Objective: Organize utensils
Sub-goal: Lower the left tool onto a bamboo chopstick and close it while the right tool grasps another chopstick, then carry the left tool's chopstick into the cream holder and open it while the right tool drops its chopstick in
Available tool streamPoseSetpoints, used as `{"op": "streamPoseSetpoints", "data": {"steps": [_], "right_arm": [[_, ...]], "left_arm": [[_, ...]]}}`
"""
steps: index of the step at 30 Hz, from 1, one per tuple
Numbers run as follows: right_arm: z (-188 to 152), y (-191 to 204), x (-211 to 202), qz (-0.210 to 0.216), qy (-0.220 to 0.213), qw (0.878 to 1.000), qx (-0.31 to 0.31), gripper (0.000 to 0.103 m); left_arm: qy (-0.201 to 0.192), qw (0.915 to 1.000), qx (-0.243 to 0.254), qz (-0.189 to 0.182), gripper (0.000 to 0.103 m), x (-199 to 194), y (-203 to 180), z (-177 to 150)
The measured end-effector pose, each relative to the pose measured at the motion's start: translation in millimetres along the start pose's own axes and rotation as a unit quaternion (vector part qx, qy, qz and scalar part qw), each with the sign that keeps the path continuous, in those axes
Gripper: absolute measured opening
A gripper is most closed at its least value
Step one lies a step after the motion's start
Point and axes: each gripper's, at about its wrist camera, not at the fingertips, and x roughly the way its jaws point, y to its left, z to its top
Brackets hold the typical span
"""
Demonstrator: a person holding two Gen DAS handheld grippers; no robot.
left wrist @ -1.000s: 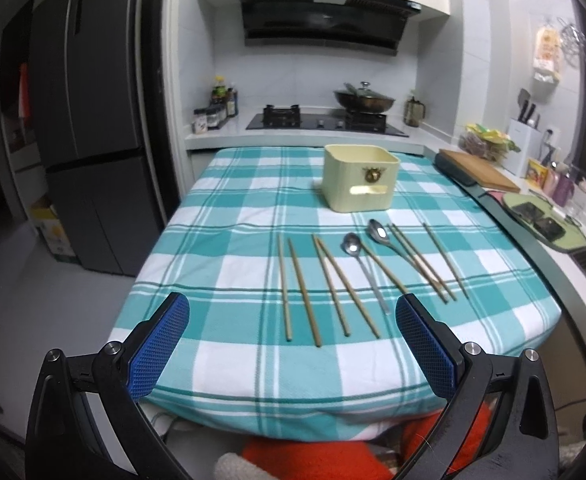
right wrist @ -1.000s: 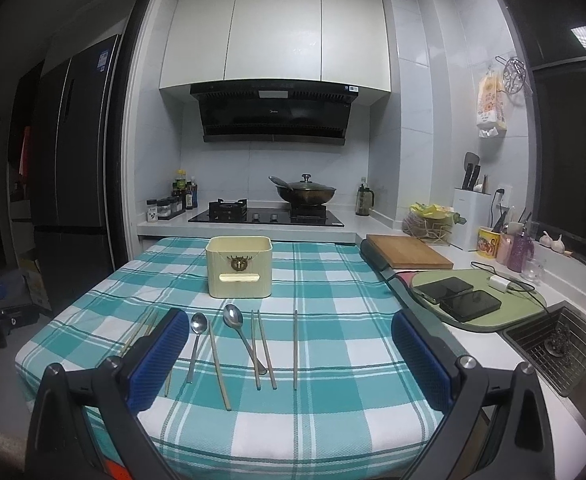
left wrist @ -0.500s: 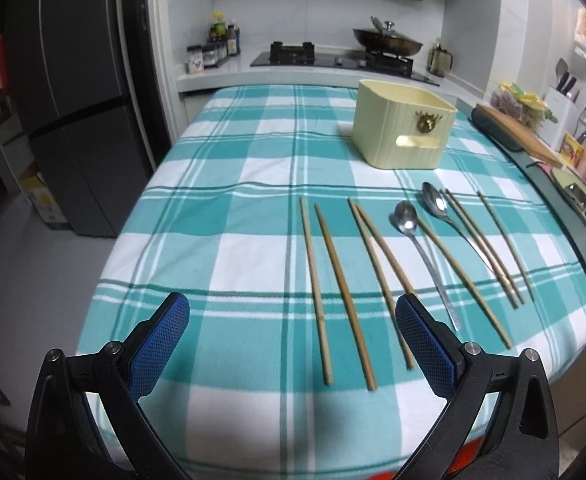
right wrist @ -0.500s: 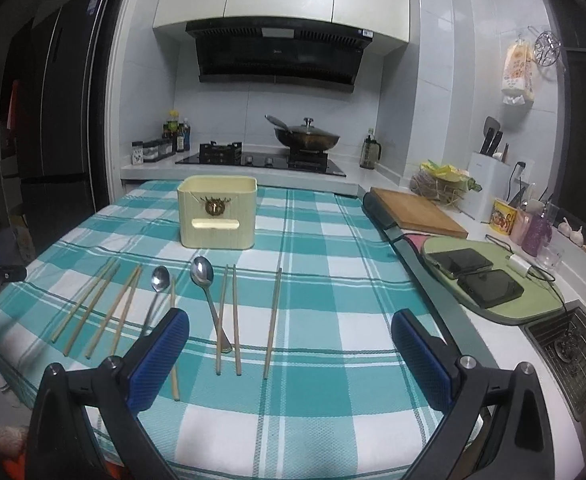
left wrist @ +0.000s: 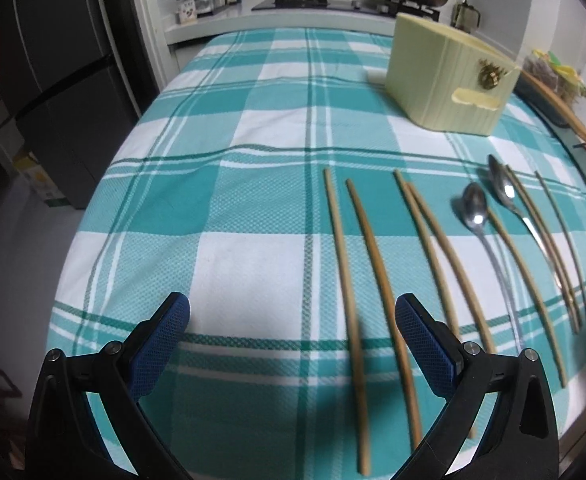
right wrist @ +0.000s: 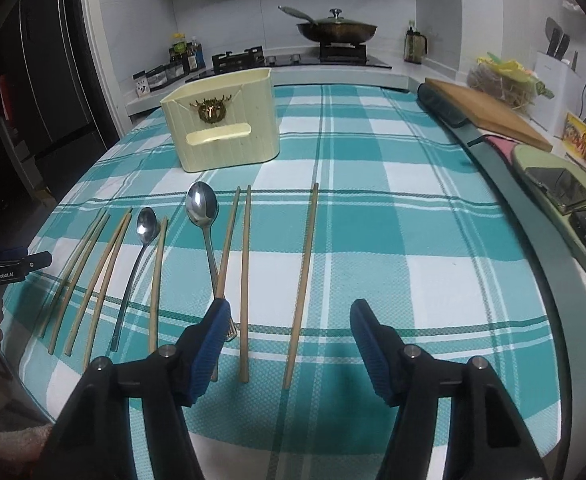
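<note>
Several wooden chopsticks [left wrist: 349,280] and two metal spoons [left wrist: 475,206] lie in a row on a teal checked tablecloth [left wrist: 233,184]. A cream utensil holder [left wrist: 449,80] stands behind them. My left gripper [left wrist: 293,320] is open and low over the near ends of the two leftmost chopsticks. In the right wrist view the same row shows, with the larger spoon [right wrist: 202,204] and the holder [right wrist: 223,120]. My right gripper [right wrist: 289,316] is open, astride the two rightmost chopsticks [right wrist: 303,276]. Its left finger hides the spoon's handle end.
The table's front edge lies just below both grippers. To the right stand a counter with a wooden cutting board [right wrist: 489,112] and a green tray [right wrist: 565,196]. A stove with a pan [right wrist: 335,28] is behind. A dark fridge [left wrist: 53,60] stands left.
Both grippers moved forward and down toward the utensil row. The right gripper's jaws have narrowed but stay open. The left gripper now hovers at the leftmost chopsticks.
</note>
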Motion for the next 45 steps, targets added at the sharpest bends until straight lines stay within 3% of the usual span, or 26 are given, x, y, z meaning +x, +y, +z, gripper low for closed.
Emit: {"op": "streamPoseSetpoints", "data": {"steps": [5,14,19,23,25,28,32,34,39,45], "right_arm": [[17.5,-8.4,29.3,0.021,0.050,0.998,0.011,0.061],[33.2,-15.2,88.8,0.008,0.127,0.992,0.003,0.057],[39.0,-8.2,97.4,-0.003,0.148,0.988,-0.040,0.056],[53.1,-4.8,109.1,-0.004,0.162,0.985,-0.052,0.056],[63.2,-2.6,118.0,-0.006,0.166,0.985,-0.056,0.049],[80.6,-1.8,131.9,-0.006,0.166,0.984,-0.056,0.039],[108.5,-8.1,153.3,-0.004,0.156,0.988,-0.021,0.035],[116.7,-13.1,161.4,-0.013,0.149,0.989,-0.007,0.008],[124.5,-26.0,155.4,0.001,0.113,0.993,0.029,0.006],[134.7,-23.0,88.9,0.024,0.031,0.999,0.020,0.006]], "left_arm": [[0.026,0.9994,0.020,0.010,0.102,23.1,0.3,3.9],[0.065,0.9972,0.037,-0.004,0.100,46.5,3.0,15.7],[0.092,0.9943,0.050,-0.022,0.088,55.7,-0.8,35.6],[0.109,0.9910,0.071,-0.029,0.075,63.1,-9.4,53.1],[0.118,0.9895,0.078,-0.030,0.065,67.2,-13.8,63.2],[0.129,0.9871,0.090,-0.033,0.044,72.5,-22.1,76.9],[0.132,0.9864,0.091,-0.036,0.008,80.1,-29.0,92.5],[0.125,0.9875,0.090,-0.033,0.007,81.6,-29.6,95.2],[0.083,0.9932,0.064,-0.049,0.004,65.9,-22.3,98.2],[-0.004,0.9960,0.042,-0.079,0.004,-4.7,-8.0,108.6]]}}
